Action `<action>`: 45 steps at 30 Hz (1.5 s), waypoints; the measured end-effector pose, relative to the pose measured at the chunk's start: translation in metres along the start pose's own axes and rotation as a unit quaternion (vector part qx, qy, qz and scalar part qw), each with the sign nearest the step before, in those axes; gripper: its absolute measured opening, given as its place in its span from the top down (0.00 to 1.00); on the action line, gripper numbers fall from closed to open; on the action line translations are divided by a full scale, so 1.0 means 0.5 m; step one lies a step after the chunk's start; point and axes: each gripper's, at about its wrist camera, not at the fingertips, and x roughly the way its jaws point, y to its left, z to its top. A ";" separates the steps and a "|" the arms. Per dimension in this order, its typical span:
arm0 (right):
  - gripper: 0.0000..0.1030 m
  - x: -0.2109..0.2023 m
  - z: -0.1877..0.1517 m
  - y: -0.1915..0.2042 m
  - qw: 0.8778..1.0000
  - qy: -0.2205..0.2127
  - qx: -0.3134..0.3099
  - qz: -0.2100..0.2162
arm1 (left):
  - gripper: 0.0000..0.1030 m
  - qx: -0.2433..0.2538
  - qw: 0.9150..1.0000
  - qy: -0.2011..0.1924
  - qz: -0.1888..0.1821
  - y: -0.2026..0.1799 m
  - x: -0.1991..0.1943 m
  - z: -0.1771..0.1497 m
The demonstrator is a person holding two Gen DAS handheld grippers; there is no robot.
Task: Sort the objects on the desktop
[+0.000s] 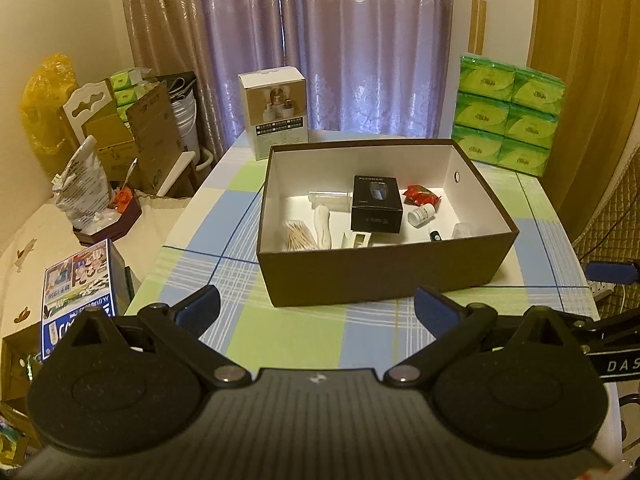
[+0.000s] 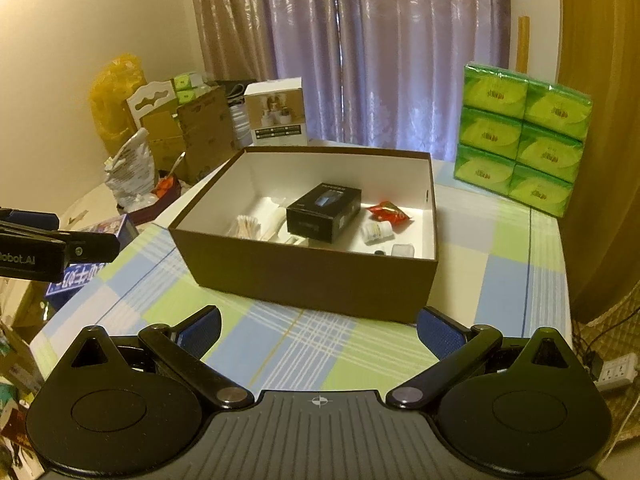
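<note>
Left gripper (image 1: 316, 308) spread wide, empty, above table's near edge | right gripper (image 2: 319, 330) likewise wide, empty | brown box (image 1: 384, 272) mid-table, long axis left-right | black carton (image 1: 376, 204) inside, lying flat.

Curtain (image 1: 340, 40) drawn behind worktop | green tissue packs (image 1: 508, 114) stacked at far right corner | white product carton (image 1: 274, 114) upright at far left | cardboard boxes (image 1: 136, 136), yellow bag (image 1: 48, 96) beside worktop

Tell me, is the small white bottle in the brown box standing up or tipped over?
Tipped over: the white bottle lies on its side on the brown box floor.
</note>
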 end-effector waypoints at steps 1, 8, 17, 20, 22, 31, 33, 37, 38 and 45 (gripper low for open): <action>0.02 -0.005 -0.003 0.000 1.000 -0.001 -0.002 0.000 | 0.01 0.000 1.000 0.000 0.001 -0.003 -0.005 -0.004; 0.02 -0.036 -0.026 0.001 1.000 -0.002 -0.006 0.005 | 0.01 0.002 1.000 0.000 0.010 -0.025 -0.034 -0.032; 0.02 -0.067 -0.056 -0.001 1.000 -0.001 -0.006 0.010 | 0.01 0.004 1.000 0.002 0.026 -0.047 -0.065 -0.069; 0.02 -0.075 -0.064 -0.001 1.000 0.000 -0.007 0.010 | 0.01 0.002 1.000 0.003 0.030 -0.050 -0.073 -0.081; 0.02 -0.078 -0.070 0.000 1.000 0.001 -0.007 0.010 | 0.01 0.001 0.999 0.004 0.032 -0.052 -0.079 -0.088; 0.02 -0.093 -0.095 0.003 1.000 0.009 -0.013 0.010 | 0.01 -0.006 0.999 0.017 0.039 -0.059 -0.095 -0.124; 0.02 -0.094 -0.100 0.004 1.000 0.011 -0.015 0.010 | 0.01 -0.006 0.999 0.021 0.039 -0.061 -0.095 -0.131; 0.02 -0.094 -0.109 0.004 1.000 0.015 -0.018 0.009 | 0.01 -0.008 0.999 0.028 0.040 -0.066 -0.095 -0.142; 0.02 -0.094 -0.111 0.004 1.000 0.016 -0.018 0.008 | 0.01 -0.008 0.999 0.029 0.040 -0.067 -0.095 -0.145; 0.02 -0.097 -0.122 -0.002 1.000 0.018 -0.022 0.009 | 0.01 -0.013 0.998 0.034 0.042 -0.073 -0.098 -0.162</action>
